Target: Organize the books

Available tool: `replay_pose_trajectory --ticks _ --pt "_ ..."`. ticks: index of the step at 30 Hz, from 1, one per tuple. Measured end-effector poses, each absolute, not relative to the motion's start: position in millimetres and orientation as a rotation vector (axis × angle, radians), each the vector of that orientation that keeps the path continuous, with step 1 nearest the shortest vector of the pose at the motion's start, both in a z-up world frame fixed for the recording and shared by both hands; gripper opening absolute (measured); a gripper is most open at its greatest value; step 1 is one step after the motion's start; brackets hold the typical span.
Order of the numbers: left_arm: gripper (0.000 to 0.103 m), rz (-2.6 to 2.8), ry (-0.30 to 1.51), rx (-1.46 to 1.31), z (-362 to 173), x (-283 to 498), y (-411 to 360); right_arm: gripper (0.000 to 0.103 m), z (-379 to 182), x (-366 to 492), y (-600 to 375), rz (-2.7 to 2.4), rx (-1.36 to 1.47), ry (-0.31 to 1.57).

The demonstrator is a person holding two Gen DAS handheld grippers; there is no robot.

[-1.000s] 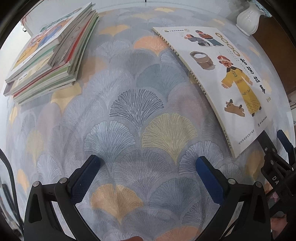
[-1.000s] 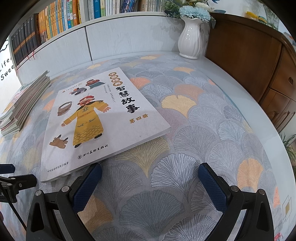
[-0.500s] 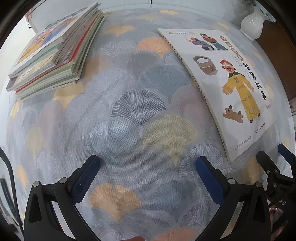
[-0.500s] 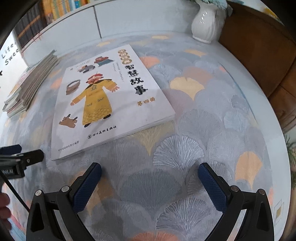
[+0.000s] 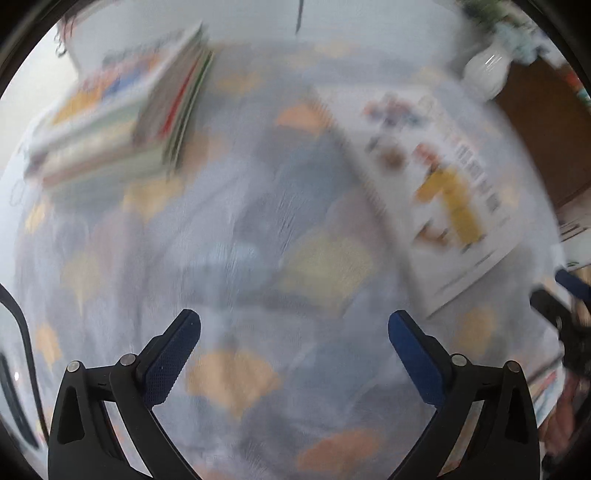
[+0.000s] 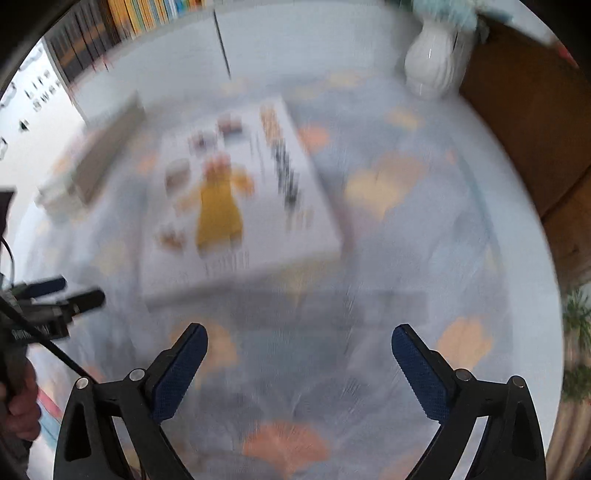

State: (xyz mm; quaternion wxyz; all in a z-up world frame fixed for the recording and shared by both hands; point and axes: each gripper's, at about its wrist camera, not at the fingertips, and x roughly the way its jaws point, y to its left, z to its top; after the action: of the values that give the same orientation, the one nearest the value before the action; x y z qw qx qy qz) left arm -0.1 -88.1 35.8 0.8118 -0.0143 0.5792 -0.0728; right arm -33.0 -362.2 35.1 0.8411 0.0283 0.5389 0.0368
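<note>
Both views are blurred by motion. A white picture book (image 6: 236, 199) with a yellow-robed figure on its cover lies flat on the patterned cloth, ahead and left of my open right gripper (image 6: 299, 339). In the left wrist view the same book (image 5: 439, 184) lies to the right, and a stack of books (image 5: 122, 125) sits at the far left. My left gripper (image 5: 293, 326) hangs open over bare cloth with nothing between its fingers. The stack (image 6: 92, 162) also appears at the left in the right wrist view. Neither gripper touches a book.
A white vase (image 6: 434, 62) stands at the table's back right beside a brown wooden cabinet (image 6: 524, 122). A shelf of upright books (image 6: 122, 22) runs behind the table. A hand (image 6: 18, 406) holds the left gripper's handle at the left edge.
Both grippers have pulled back and up from the table, so the book and the stack look smaller and farther away. Both stay open, and the books have not moved.
</note>
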Motion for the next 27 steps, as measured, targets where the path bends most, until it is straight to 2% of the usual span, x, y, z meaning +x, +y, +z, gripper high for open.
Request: replay_pose_trajectory --ticks 3,4,5,6,7,11,12,13,19,23,25,27 --pt "0.101 -0.302 1.215 -0.200 42.7 23.9 -94.6 0.103 44.2 6.9 -374.5 0.041 0.054 1.088" --pt "0.100 -0.324 1.237 -0.246 37.2 32.3 -97.6 0.100 34.8 29.4 -379.3 0.048 0.067 1.114" --pt "0.090 -0.323 1.265 -0.266 29.7 39.2 -101.5 0.093 27.3 41.0 -380.9 0.059 0.080 1.136" --pt "0.076 -0.307 1.289 -0.261 21.4 40.3 -105.7 0.075 16.1 55.7 -384.3 0.083 0.109 1.169" --pt "0.071 -0.289 1.306 -0.256 15.2 41.0 -108.4 0.064 6.6 68.7 -390.2 0.105 0.137 1.201" --pt "0.060 -0.338 1.269 -0.299 9.4 41.9 -112.0 0.061 -2.7 81.1 -392.5 0.129 0.188 1.191" --pt "0.060 -0.368 1.270 -0.338 6.5 40.6 -111.5 0.055 -2.3 80.4 -390.1 0.138 0.187 1.190" --pt "0.060 -0.388 1.266 -0.364 5.1 39.5 -110.0 0.053 -2.6 78.8 -383.6 0.182 0.197 1.194" --pt "0.061 -0.517 1.245 -0.509 11.5 29.1 -94.3 0.053 3.5 48.5 -352.5 0.244 0.154 1.205" --pt "0.060 -0.592 1.280 -0.568 10.2 7.5 -64.9 0.052 3.1 11.5 -350.4 0.367 0.324 1.245" --pt "0.051 -0.600 1.332 -0.615 -0.3 -2.8 -51.5 0.051 -5.2 -12.8 -342.3 0.394 0.343 1.261" --pt "0.028 -0.583 1.385 -0.646 -13.8 -12.3 -41.8 0.048 -4.1 -29.8 -338.2 0.380 0.328 1.244"
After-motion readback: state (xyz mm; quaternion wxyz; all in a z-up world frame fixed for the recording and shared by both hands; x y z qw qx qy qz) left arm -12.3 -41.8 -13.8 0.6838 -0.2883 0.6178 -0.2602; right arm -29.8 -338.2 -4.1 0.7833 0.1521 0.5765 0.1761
